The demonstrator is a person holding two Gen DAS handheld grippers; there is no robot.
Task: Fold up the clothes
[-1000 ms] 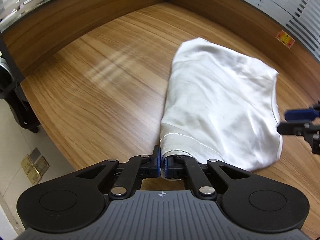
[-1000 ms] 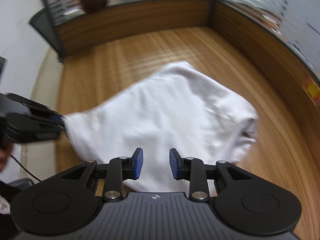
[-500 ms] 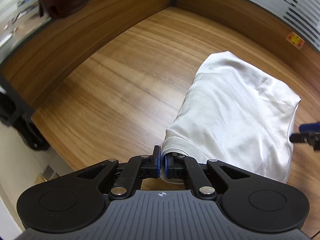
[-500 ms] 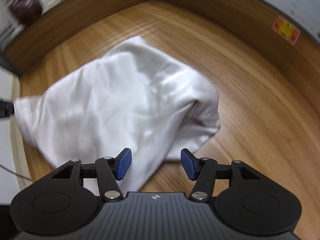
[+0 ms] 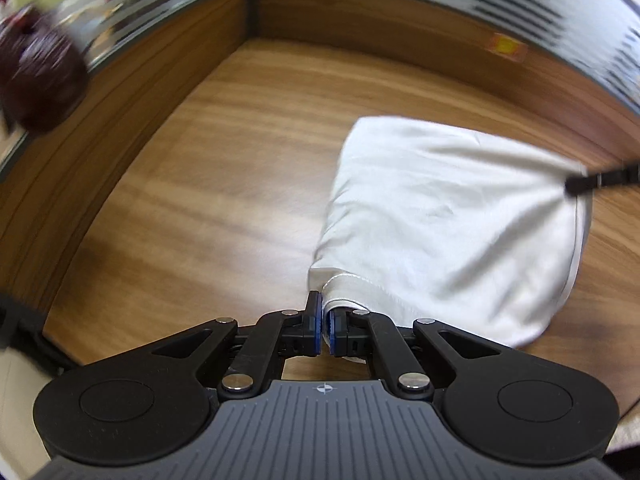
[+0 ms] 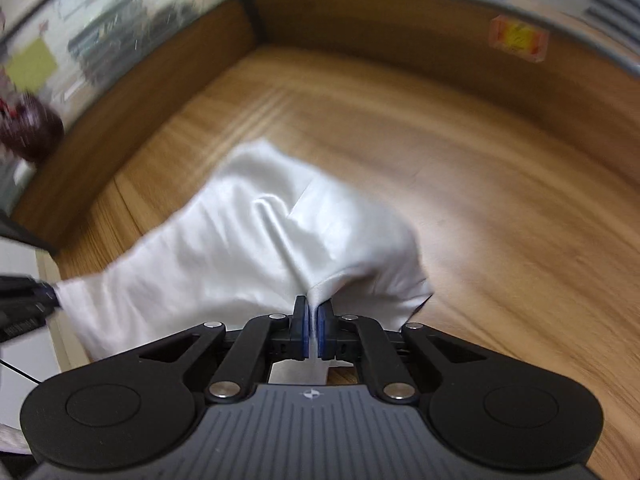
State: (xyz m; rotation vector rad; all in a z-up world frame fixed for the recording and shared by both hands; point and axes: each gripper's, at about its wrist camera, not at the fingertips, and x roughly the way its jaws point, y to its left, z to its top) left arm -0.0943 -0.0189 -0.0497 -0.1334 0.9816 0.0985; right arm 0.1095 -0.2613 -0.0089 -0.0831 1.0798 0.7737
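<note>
- Left claw [image 5: 325, 320], low centre of the left wrist view: blue pads [image 5: 317, 322] clamped on a hemmed corner of the white garment [image 5: 448, 216], cloth pinched between them.
- Right claw [image 6: 313, 326], low centre of the right wrist view: jaws just snapped closed, now pinching a ridge of the same white garment [image 6: 256, 240]; fabric bunched up into a peak at the pads [image 6: 305, 330], a strip of cloth visible below between the linkages.
- Right claw seen again at the right edge of the left wrist view [image 5: 576, 186], a dark blurred bar meeting the garment's far corner, cloth drawn taut toward it.
- Left claw seen at the left edge of the right wrist view [image 6: 52, 298], dark, gripping the garment's left corner.
- Garment stretched between the two claws, the rest spread on the wooden desk [image 5: 224, 168]; in the left wrist view fills the right half of the frame, smooth with a rounded lower right edge; in the right wrist view runs from the left edge to centre, one crease up the middle, a loose fold lower right.
- Desk bare wood grain left of the garment in the left wrist view, right of it in the right wrist view.
- Wooden partition [image 5: 132, 92] around the desk's far edges, glass panels above; orange-yellow sticker [image 6: 518, 38] on it, upper right.
- Dark red rounded object [image 5: 40, 76], upper left, behind the partition, blurred; kind not clear.
- Both views motion-blurred.
</note>
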